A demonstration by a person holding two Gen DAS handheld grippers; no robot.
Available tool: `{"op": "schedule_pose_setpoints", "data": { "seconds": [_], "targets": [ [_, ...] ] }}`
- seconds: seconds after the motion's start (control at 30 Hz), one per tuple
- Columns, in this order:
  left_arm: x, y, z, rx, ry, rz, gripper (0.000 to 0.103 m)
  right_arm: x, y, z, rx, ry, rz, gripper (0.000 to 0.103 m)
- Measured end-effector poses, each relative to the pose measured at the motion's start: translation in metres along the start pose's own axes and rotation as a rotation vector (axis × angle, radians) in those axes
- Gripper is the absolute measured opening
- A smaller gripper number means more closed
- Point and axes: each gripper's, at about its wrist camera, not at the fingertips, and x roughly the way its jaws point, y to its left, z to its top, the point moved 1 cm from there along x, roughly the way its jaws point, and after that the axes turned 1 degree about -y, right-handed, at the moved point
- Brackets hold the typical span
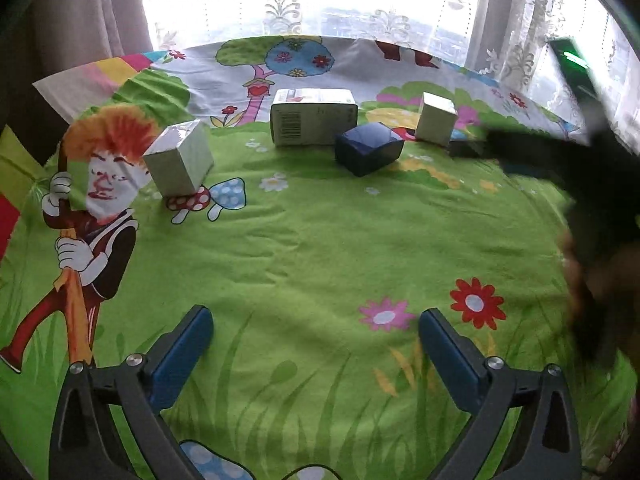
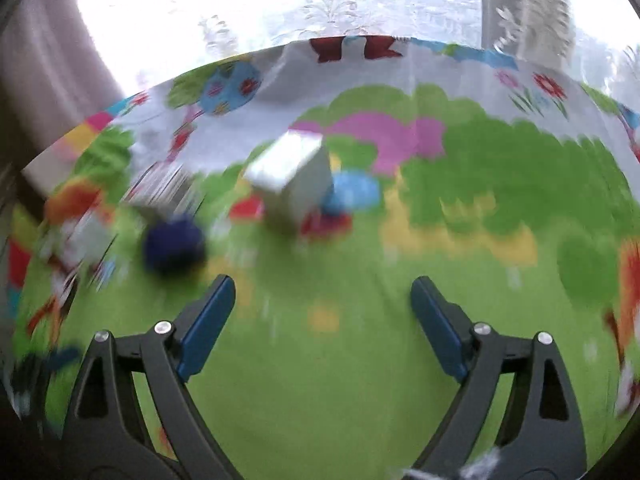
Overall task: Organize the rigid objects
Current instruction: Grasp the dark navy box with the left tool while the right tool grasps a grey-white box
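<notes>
Right now both tools hover over the cartoon bedsheet (image 1: 304, 248) with nothing between their fingers. Nearest the lens, the left gripper (image 1: 316, 344) stands spread wide, only green cloth in the gap. Same story on the right gripper (image 2: 324, 312): jaws well apart and empty, though its view is smeared with blur.

Moving out from the left one, the boxes sit well ahead: a pale box (image 1: 178, 160) off to its left, a dark blue box (image 1: 368, 148) nearly straight on, just in front of the long barcode carton (image 1: 314, 116) lying crosswise, and a small pale box (image 1: 436, 118) to the right.

From the right side, that small pale box (image 2: 292, 184) lies just left of centre and looks the closer pick for that hand; the dark blue box (image 2: 174, 246) sits further left.
</notes>
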Motion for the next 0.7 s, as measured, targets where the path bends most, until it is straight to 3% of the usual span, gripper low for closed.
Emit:
{"op": "schedule_pose_setpoints", "data": {
  "seconds": [0.1, 0.27, 0.3, 0.33, 0.37, 0.4, 0.47, 0.53, 0.7],
  "targets": [
    [-0.003, 0.007, 0.000, -0.039, -0.017, -0.030, 0.103, 0.023, 0.005, 0.028, 0.015, 0.013, -0.019, 0.092],
    [-0.004, 0.014, 0.000, -0.085, -0.034, -0.052, 0.103, 0.038, 0.008, 0.046, 0.052, 0.013, -0.021, 0.092],
    [-0.004, 0.014, 0.000, -0.083, -0.034, -0.051, 0.103, 0.039, 0.009, 0.046, 0.026, 0.009, -0.024, 0.087],
    [-0.003, 0.014, 0.000, -0.082, -0.033, -0.050, 0.103, 0.037, 0.011, 0.044, -0.005, -0.005, -0.025, 0.072],
    [-0.004, 0.014, 0.000, -0.078, -0.031, -0.048, 0.103, 0.034, 0.010, 0.040, -0.043, -0.014, -0.049, 0.039],
    [-0.003, 0.013, 0.001, -0.074, -0.029, -0.043, 0.103, 0.031, 0.009, 0.036, -0.080, -0.005, -0.063, 0.039],
    [-0.001, 0.008, 0.001, -0.048, -0.015, -0.015, 0.103, 0.015, 0.000, 0.021, -0.101, 0.018, 0.008, 0.039],
    [0.003, 0.001, 0.001, -0.006, 0.007, 0.034, 0.103, -0.007, -0.013, -0.001, -0.162, 0.034, 0.017, 0.039],
    [0.013, -0.003, 0.014, 0.004, 0.025, 0.025, 0.103, -0.061, -0.050, -0.059, -0.255, 0.020, 0.004, 0.039]
  ]
}}
